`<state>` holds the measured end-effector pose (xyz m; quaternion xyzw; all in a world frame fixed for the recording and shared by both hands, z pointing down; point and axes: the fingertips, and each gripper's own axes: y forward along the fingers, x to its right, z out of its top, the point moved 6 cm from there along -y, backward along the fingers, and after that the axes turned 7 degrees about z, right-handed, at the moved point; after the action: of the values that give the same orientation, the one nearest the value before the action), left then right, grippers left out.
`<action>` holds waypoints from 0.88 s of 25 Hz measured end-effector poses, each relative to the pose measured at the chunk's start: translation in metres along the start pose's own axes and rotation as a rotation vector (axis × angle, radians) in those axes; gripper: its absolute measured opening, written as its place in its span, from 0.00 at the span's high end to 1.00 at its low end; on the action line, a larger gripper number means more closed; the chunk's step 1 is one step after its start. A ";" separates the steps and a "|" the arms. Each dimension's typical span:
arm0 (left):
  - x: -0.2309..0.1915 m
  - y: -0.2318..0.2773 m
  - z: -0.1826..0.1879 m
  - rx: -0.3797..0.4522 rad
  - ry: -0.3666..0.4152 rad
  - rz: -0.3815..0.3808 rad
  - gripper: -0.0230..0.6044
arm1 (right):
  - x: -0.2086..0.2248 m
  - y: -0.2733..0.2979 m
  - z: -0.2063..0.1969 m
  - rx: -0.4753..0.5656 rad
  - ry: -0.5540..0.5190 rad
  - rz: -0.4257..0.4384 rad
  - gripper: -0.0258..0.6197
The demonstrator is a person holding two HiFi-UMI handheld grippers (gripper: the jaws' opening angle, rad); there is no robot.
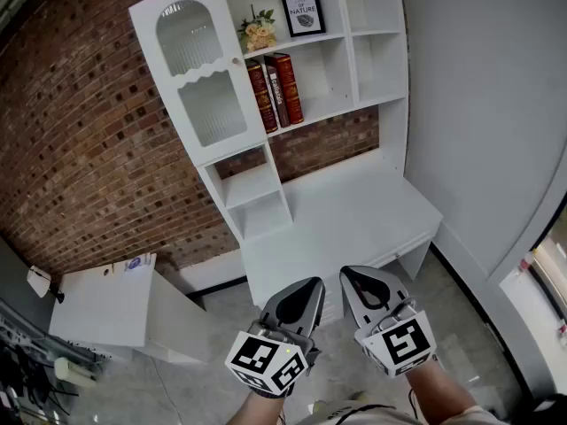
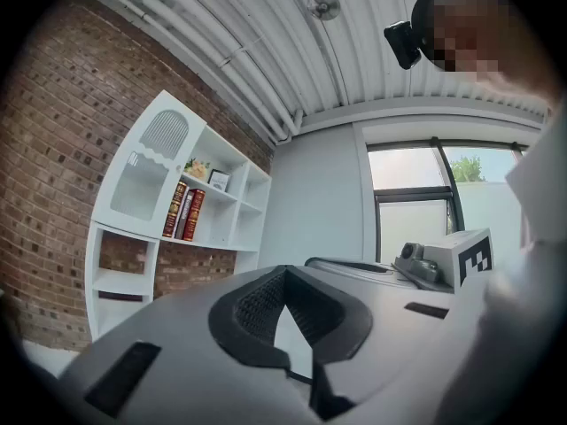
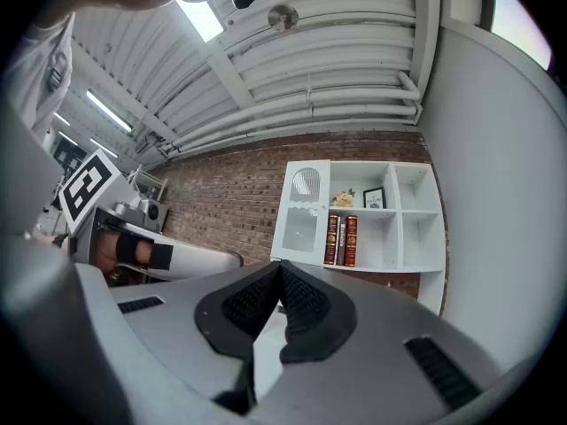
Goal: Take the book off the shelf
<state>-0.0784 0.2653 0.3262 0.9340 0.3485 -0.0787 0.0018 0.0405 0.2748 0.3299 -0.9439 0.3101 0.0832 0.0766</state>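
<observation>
Two tools: left gripper (image 1: pixel 306 292) and right gripper (image 1: pixel 356 282), jaws closed tip to tip, nothing held, low before the desk (image 1: pixel 354 211). Three books (image 1: pixel 275 91) stand upright and touching on the shelf (image 1: pixel 323 109), well apart. Risk: pulling one may topple its neighbours.

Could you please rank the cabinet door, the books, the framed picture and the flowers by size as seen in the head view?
1. cabinet door
2. books
3. framed picture and flowers, too alike to rank
</observation>
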 end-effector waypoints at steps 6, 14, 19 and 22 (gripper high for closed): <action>0.007 0.005 -0.001 0.001 0.006 0.003 0.95 | 0.005 -0.007 -0.002 -0.010 0.010 0.011 0.94; 0.012 0.009 0.004 -0.006 0.003 0.038 0.95 | 0.017 -0.021 0.005 0.050 0.087 0.061 0.94; 0.011 0.021 0.015 0.011 0.020 0.061 0.95 | 0.035 -0.023 0.018 0.093 0.079 0.053 0.93; 0.014 0.016 0.004 0.000 0.013 0.072 0.95 | 0.033 -0.030 0.007 0.093 0.096 0.054 0.93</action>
<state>-0.0578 0.2622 0.3193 0.9464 0.3147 -0.0724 0.0022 0.0839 0.2811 0.3190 -0.9336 0.3422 0.0252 0.1032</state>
